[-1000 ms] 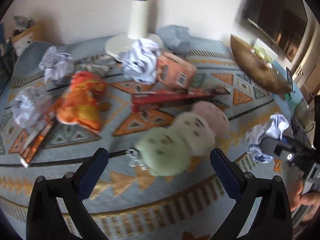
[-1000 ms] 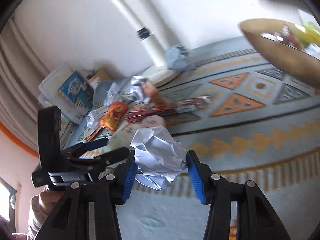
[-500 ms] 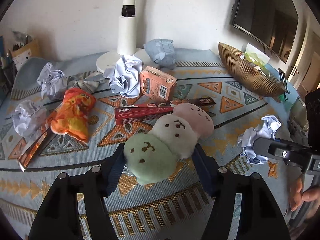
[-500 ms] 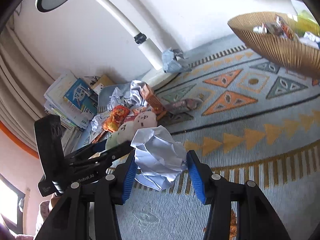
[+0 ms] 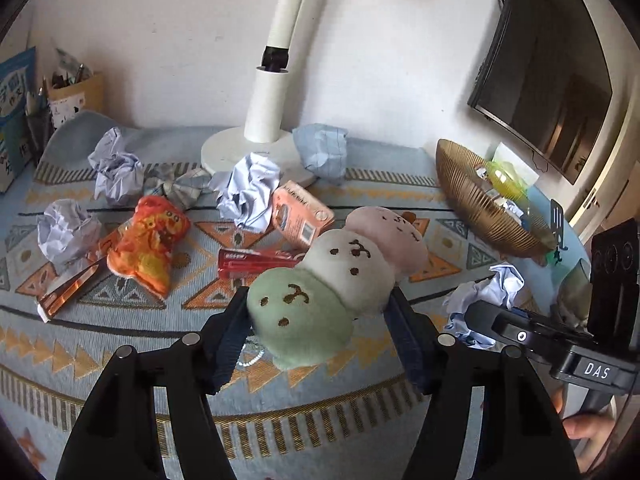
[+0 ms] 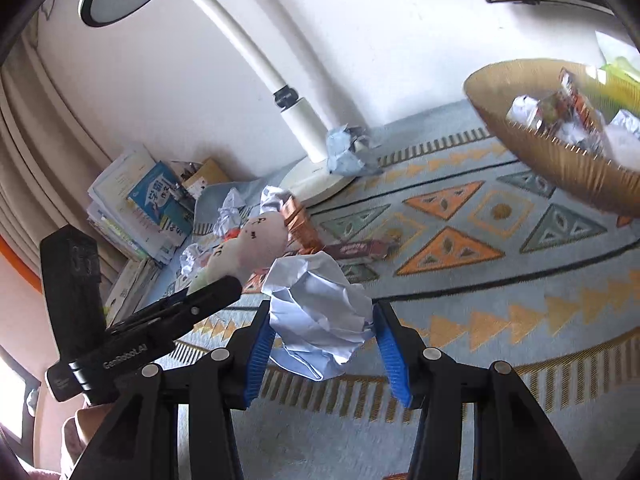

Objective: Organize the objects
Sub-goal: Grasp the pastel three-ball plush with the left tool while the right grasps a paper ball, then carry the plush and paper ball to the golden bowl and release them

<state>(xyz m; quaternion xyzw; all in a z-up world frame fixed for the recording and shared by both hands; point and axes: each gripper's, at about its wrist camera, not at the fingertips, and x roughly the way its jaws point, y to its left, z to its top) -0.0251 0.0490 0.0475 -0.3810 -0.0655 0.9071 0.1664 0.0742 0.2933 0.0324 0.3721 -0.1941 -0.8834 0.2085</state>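
**Plush and paper pinched above the patterned cloth**

Green, cream and pink, the three-ball plush toy (image 5: 336, 280) sits at lower centre of the left view, the left tongs (image 5: 320, 336) pinching its green end, its pink end slanting toward the upper right. The right tongs (image 6: 320, 344) squeeze a crumpled paper ball (image 6: 320, 312) between blue pads at lower centre. Beyond, on the tabletop (image 5: 120, 344), lie an orange snack bag (image 5: 150, 244), a red box (image 5: 256, 262) and more paper wads; a gold basket (image 5: 480, 208) stands at right.

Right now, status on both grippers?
Left gripper shut on three-ball plush. Right gripper shut on crumpled paper. Path to gold basket looks clear.
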